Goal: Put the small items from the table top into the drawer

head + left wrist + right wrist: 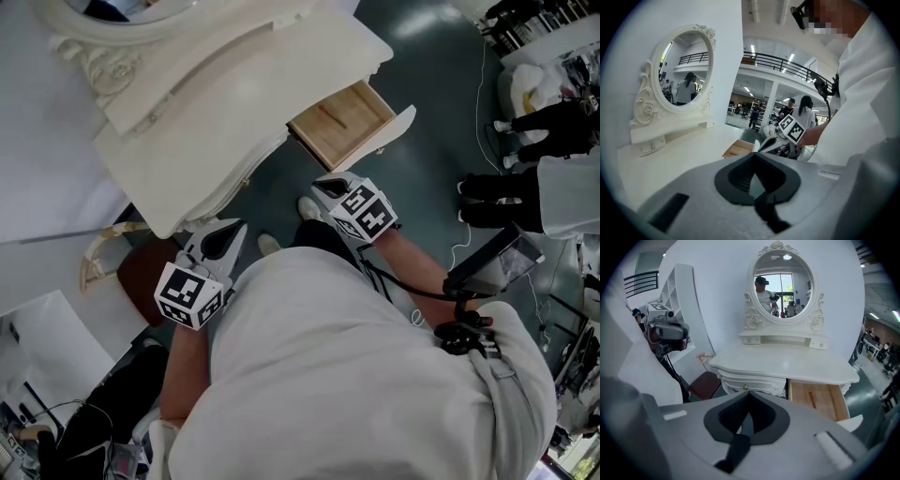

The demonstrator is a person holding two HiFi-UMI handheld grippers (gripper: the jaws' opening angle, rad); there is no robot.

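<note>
A brown stool (141,272) stands at far left beside the white bench (234,103). The person holds the left tool (234,232) and, further right, the right tool (321,185) just off the bench's front edge, each with its jaws pressed together on nothing. At right the drawer (361,131) stands pulled open, a slim reddish stick (334,114) lying on its wooden floor.
</note>
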